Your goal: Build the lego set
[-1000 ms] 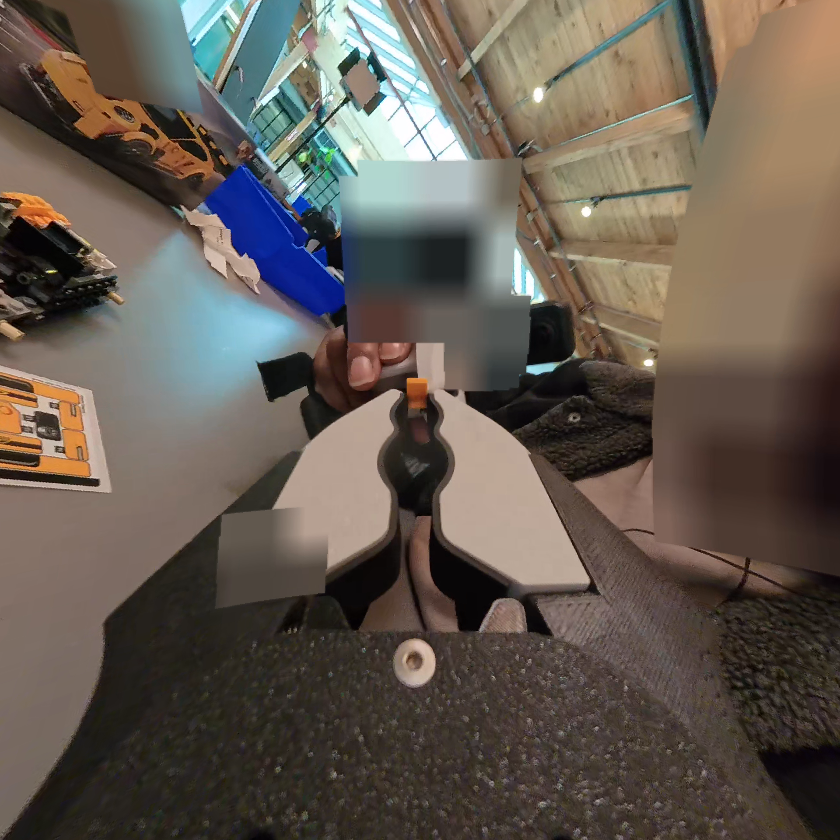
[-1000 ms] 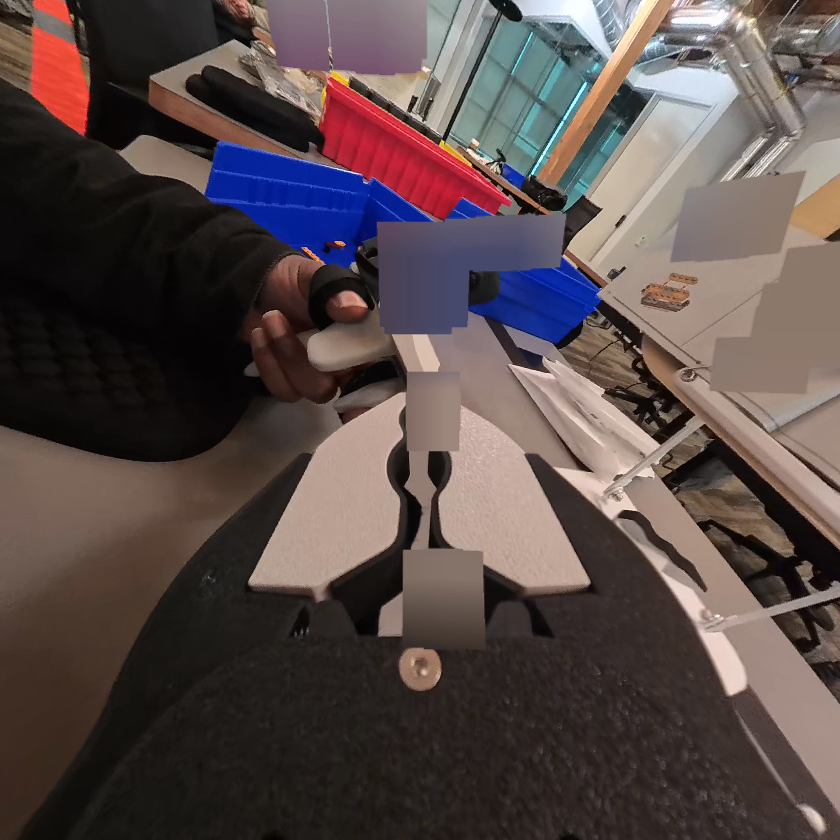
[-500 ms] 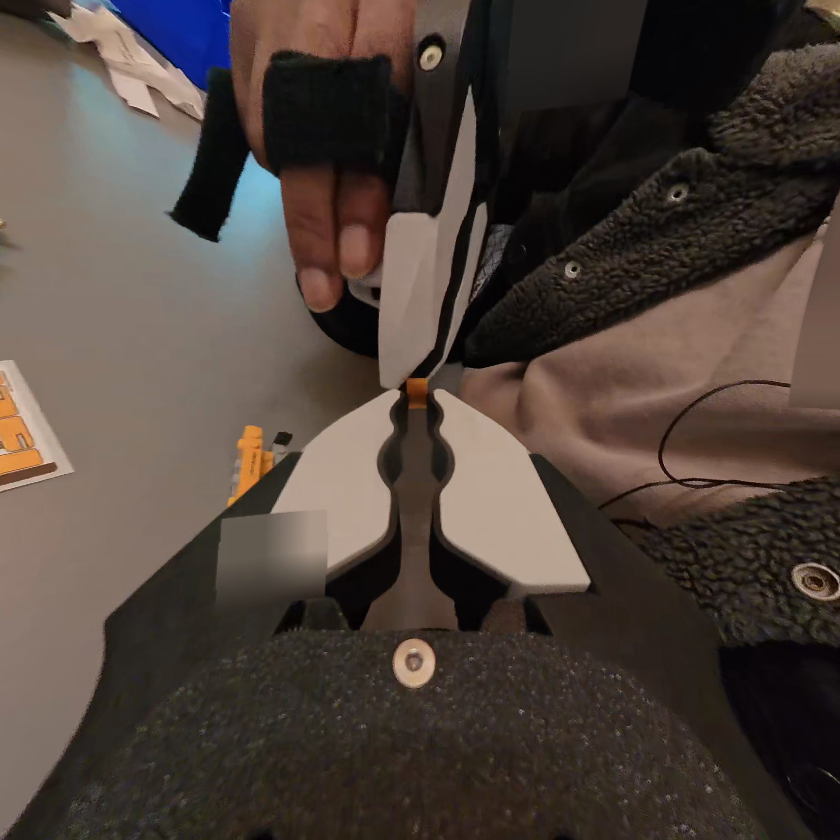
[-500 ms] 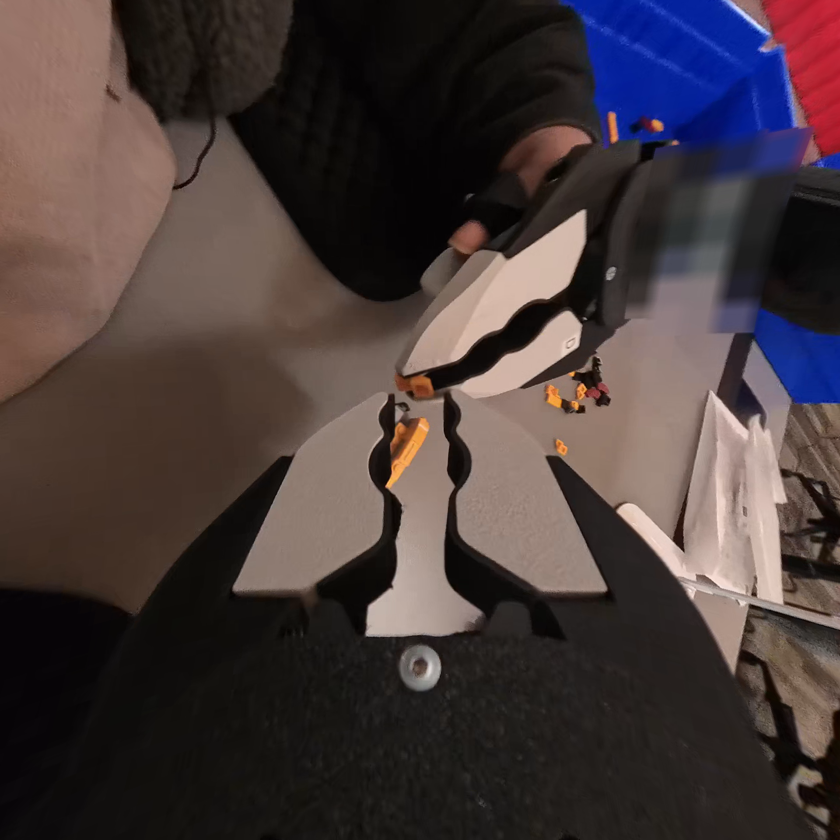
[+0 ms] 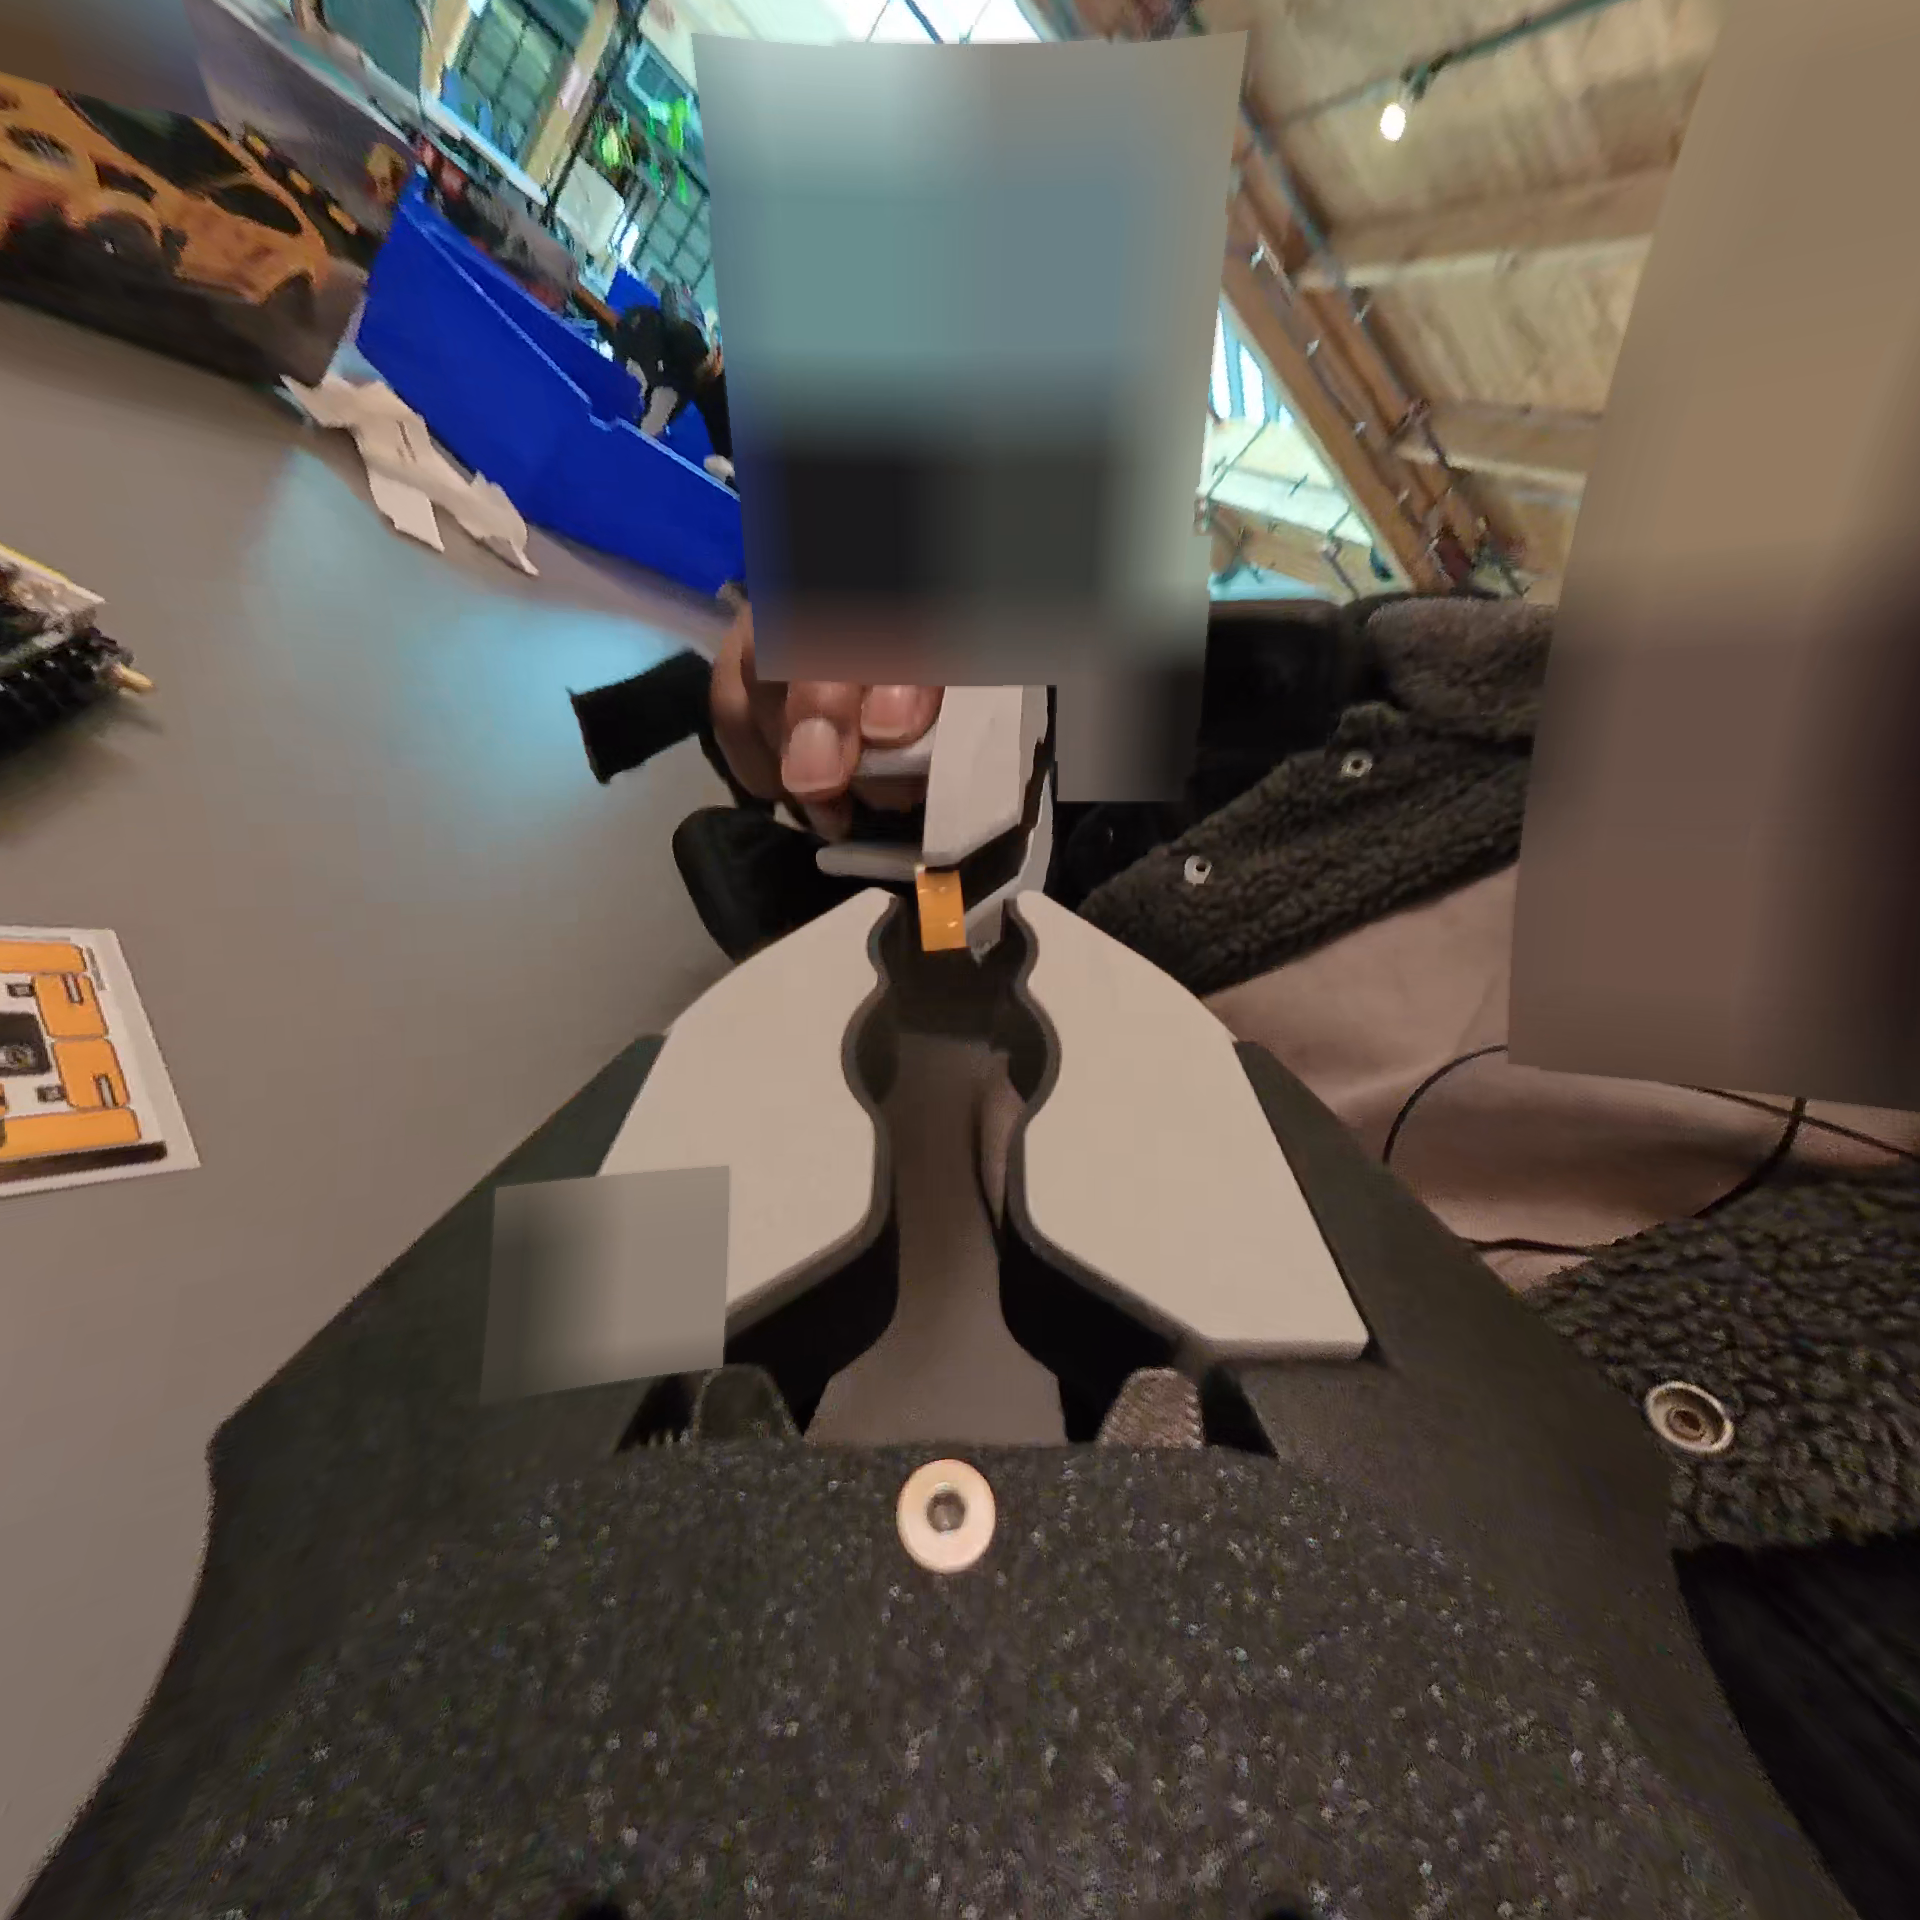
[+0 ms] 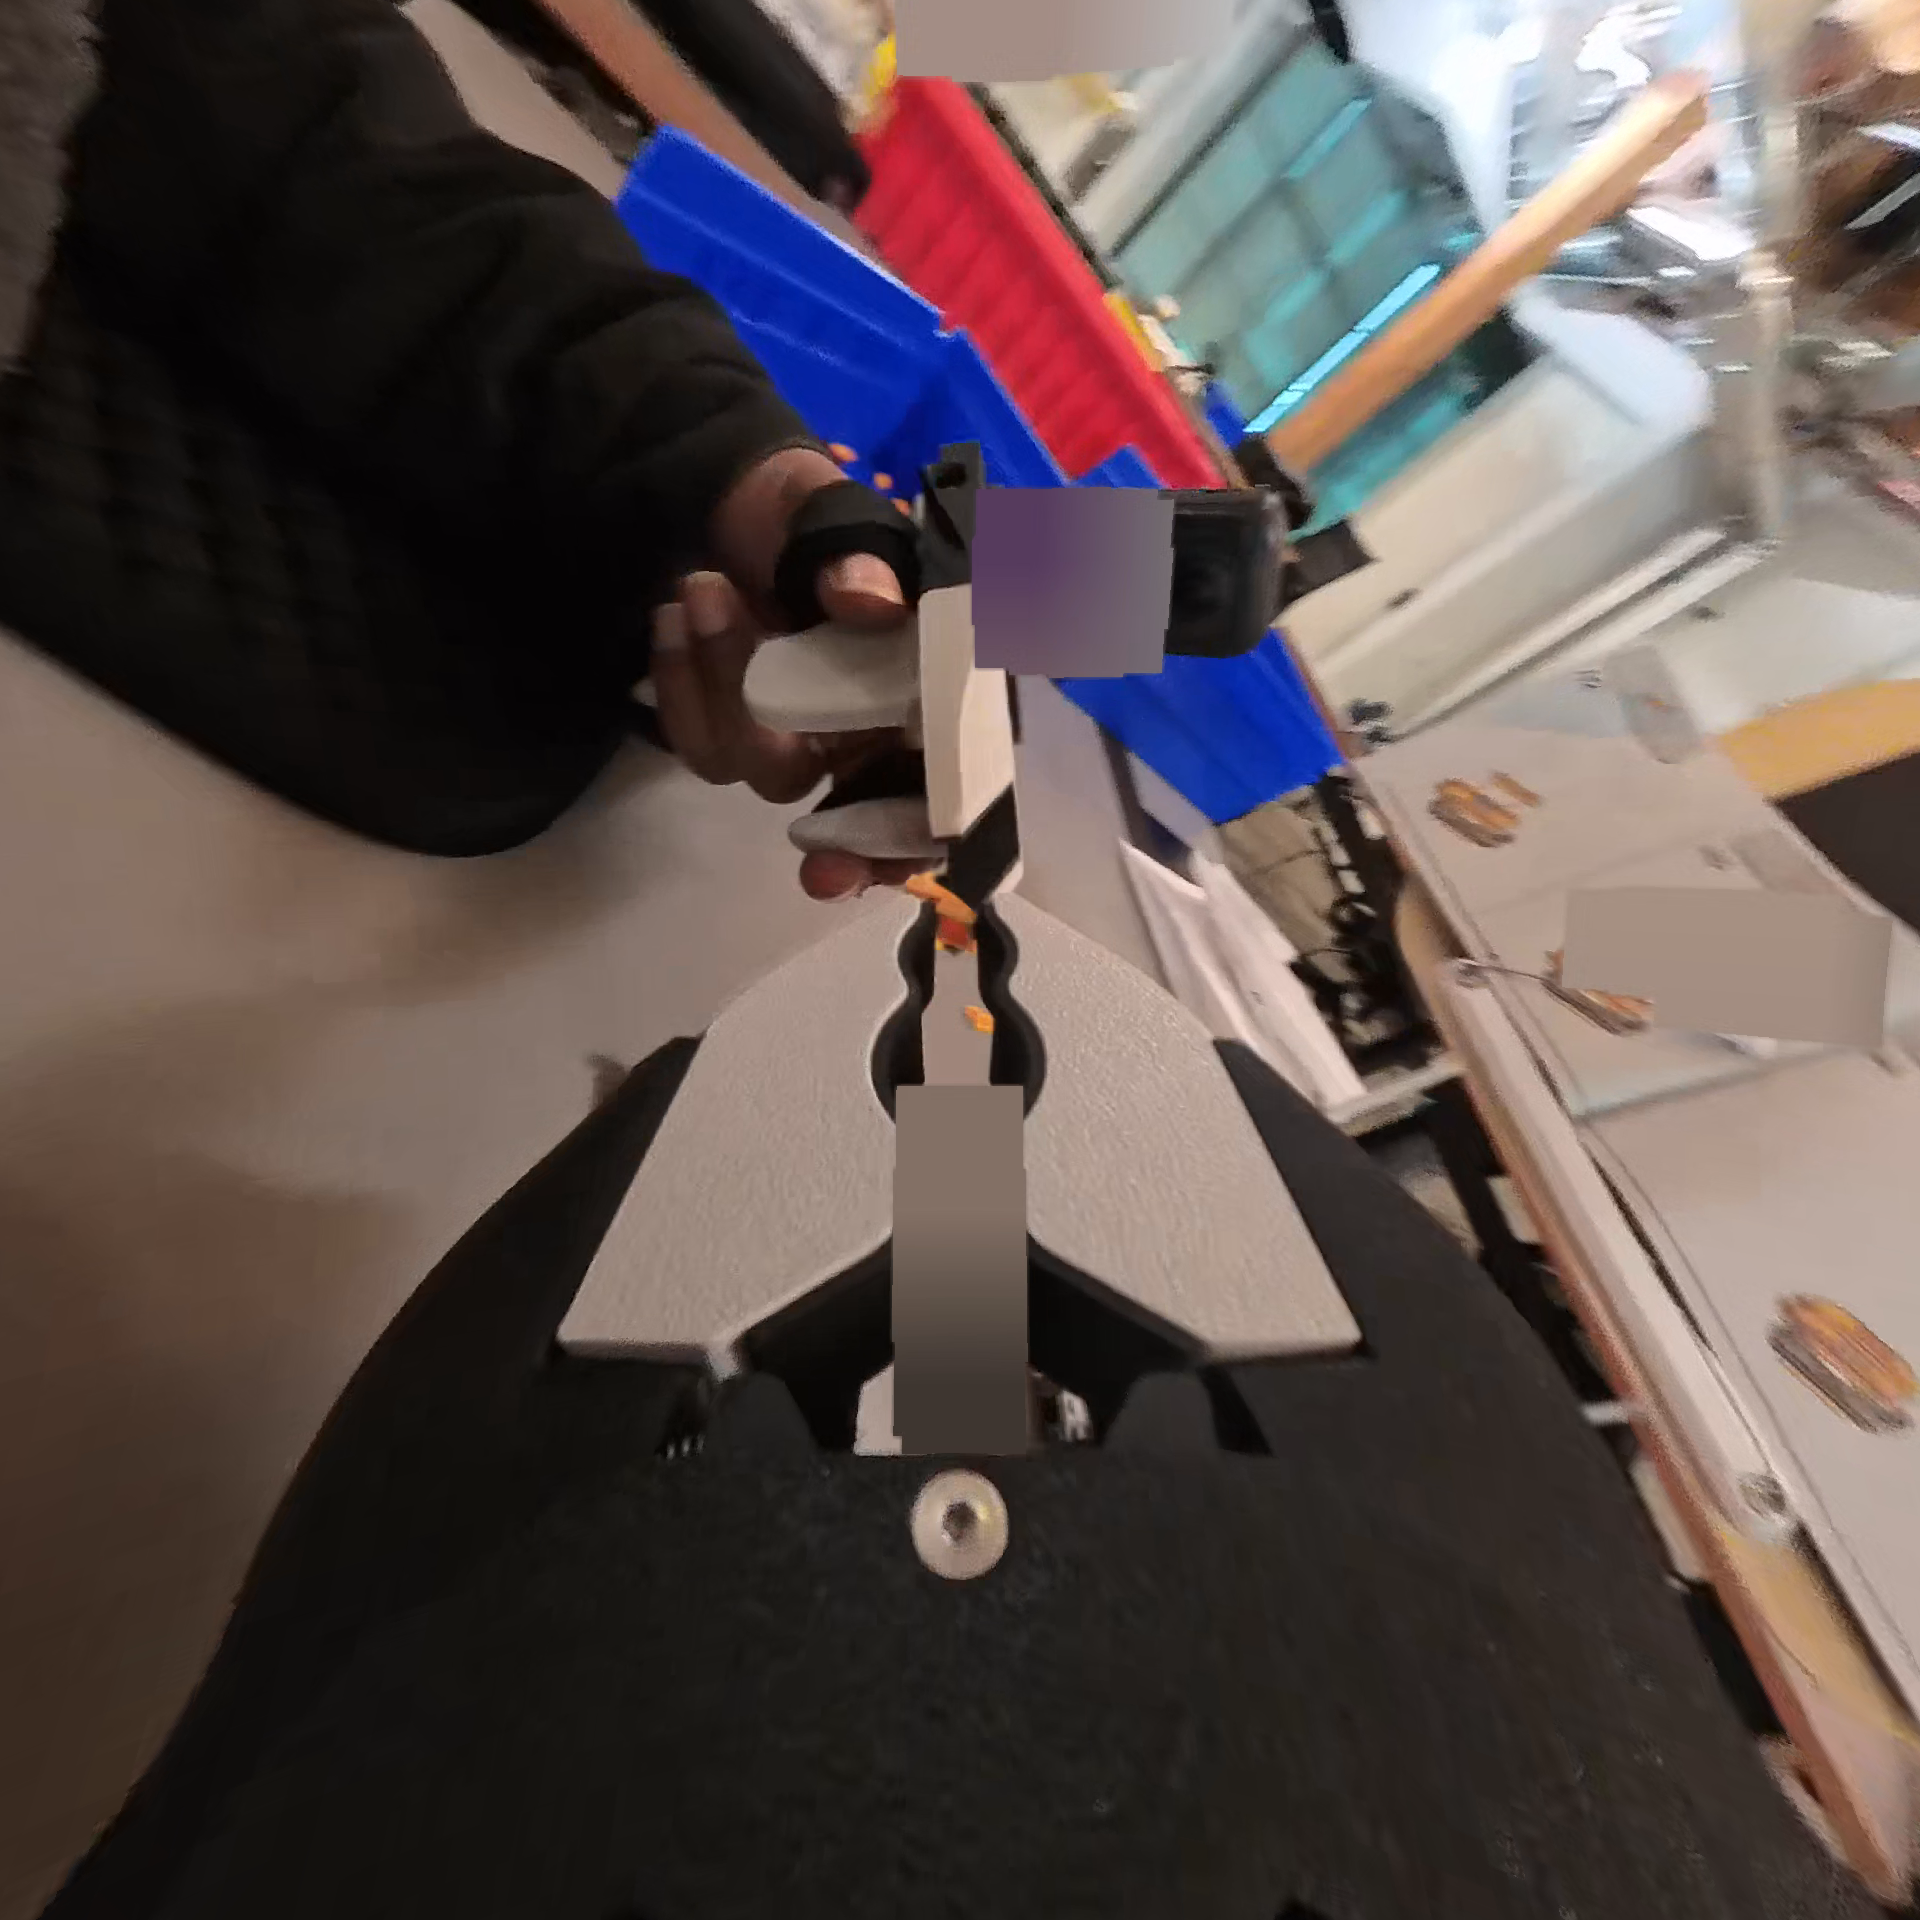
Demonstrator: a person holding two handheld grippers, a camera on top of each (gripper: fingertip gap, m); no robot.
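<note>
Place: workshop or maker-style lab hall.
Roof: bare timber ceiling (image 5: 1382,343) with beams, pipes and spot lamps, high at far right.
Walls: tall glazed windows (image 6: 1278,249) at the far side.
Storage: blue bins (image 5: 520,395) and a red bin (image 6: 997,260) lined up along the benches.
Benches: long grey table (image 5: 312,790), with a further table (image 6: 1714,1195) to the right.

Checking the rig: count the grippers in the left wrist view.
2. The left gripper fills the foreground, jaws apart; the right gripper faces it tip to tip, pinching an orange piece.
</note>
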